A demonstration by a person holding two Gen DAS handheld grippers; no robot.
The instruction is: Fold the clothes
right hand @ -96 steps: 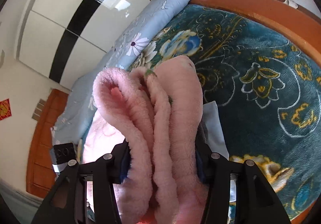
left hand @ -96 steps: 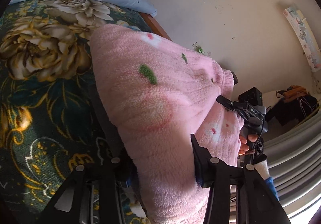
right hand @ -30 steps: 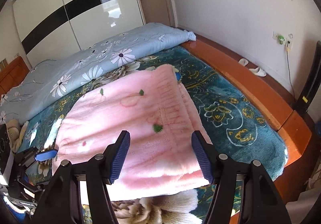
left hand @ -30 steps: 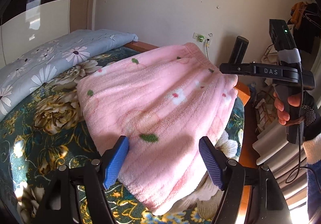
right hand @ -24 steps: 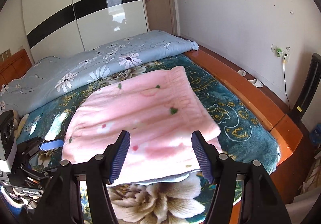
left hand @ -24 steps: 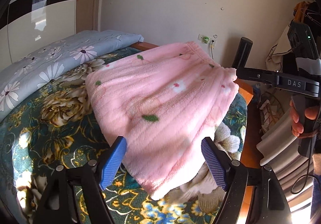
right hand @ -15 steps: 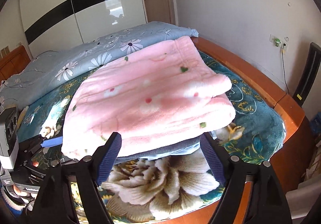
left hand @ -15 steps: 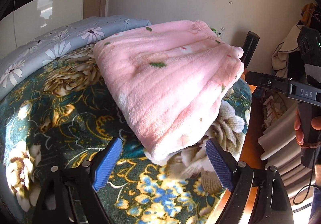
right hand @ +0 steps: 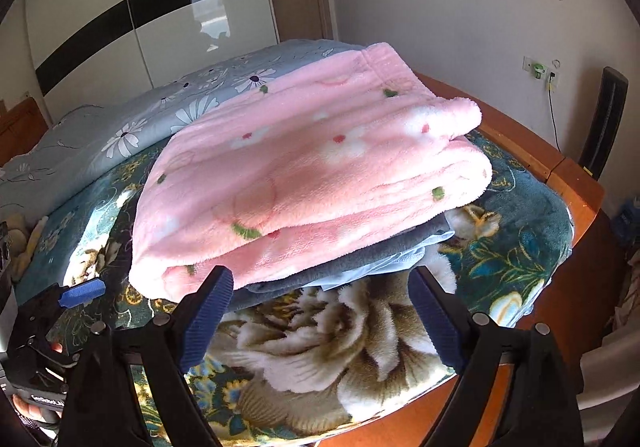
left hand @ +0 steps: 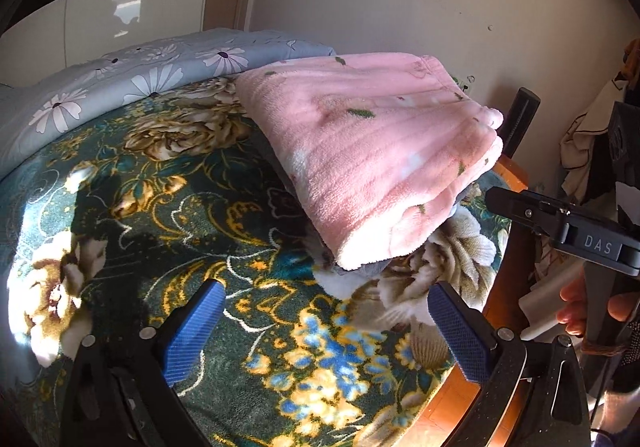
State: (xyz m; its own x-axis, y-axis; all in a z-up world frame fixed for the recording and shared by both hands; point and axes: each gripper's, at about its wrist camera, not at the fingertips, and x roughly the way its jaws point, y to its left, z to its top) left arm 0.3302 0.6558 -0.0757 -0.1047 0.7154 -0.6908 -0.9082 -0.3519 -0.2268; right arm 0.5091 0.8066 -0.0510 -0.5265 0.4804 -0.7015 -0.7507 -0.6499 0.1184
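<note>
A bed with an orange-brown wooden frame [right hand: 532, 151] is covered by a dark teal floral blanket [left hand: 132, 207]. On it lies a stack of folded clothes: a pink fleece garment [right hand: 304, 183] on top, grey [right hand: 320, 271] and pale blue [right hand: 404, 259] pieces beneath. A daisy-print quilt [right hand: 132, 127] lies along the far side

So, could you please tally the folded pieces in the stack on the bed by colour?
Pink fleece garment: 1
Grey garment: 1
Pale blue garment: 1
Total: 3 that show
</note>
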